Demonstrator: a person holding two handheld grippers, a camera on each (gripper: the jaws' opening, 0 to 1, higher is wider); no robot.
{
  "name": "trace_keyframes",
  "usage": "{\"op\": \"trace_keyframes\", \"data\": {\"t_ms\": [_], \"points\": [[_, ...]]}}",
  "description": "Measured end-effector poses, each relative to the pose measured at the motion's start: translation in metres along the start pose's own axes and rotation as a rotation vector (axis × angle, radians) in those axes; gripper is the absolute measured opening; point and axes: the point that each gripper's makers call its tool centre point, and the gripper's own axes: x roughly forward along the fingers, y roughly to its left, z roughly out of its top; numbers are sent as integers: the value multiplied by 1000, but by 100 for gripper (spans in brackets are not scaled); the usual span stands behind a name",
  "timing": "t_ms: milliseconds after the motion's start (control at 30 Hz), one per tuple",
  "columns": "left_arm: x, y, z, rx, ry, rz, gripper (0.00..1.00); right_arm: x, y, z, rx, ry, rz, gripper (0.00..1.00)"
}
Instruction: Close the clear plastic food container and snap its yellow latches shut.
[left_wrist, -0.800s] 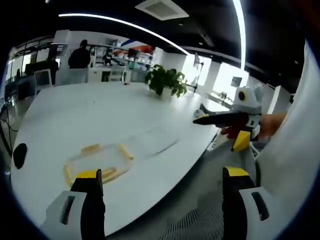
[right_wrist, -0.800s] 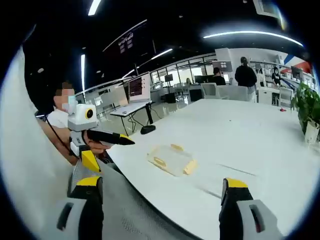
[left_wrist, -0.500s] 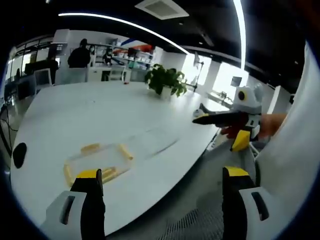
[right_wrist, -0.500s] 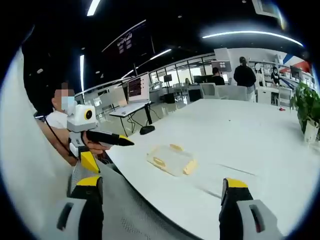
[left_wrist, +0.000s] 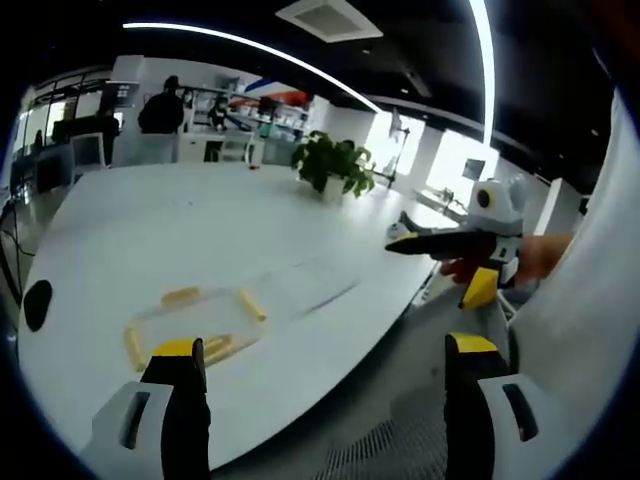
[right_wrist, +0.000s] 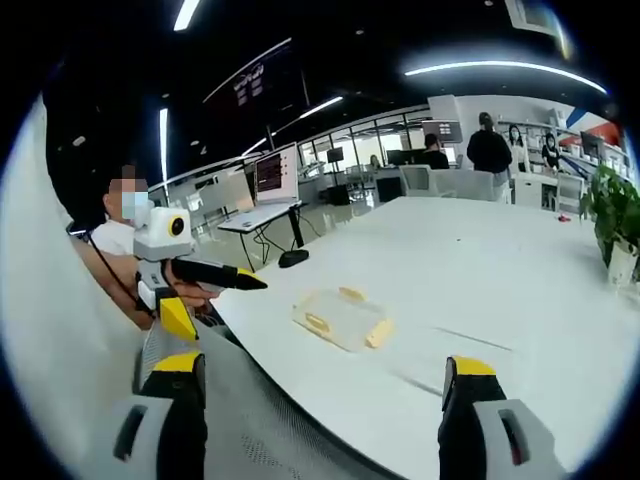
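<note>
We hold both grippers off the edge of a large white table (left_wrist: 200, 230). The left gripper (left_wrist: 315, 380) and right gripper (right_wrist: 318, 395) have jaws spread wide, gripping nothing. The clear plastic food container with yellow latches (right_wrist: 340, 320) lies on the table, well apart from both.

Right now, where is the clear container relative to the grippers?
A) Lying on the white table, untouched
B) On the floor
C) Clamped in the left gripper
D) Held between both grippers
A: the clear container lies flat on the white table, while the left gripper and right gripper are both open and held short of it.
</note>
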Motion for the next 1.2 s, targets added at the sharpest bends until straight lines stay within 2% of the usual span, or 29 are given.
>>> {"op": "trace_keyframes", "data": {"t_ms": [333,767,1200], "points": [[0,2,2,-21,-11,1,99,0,-2,0,1,4,-6,99],[0,-1,-1,22,7,3,99,0,-3,-2,-8,29,-16,99],[-2,2,-1,16,9,7,99,-2,-9,4,-21,8,-35,99]]}}
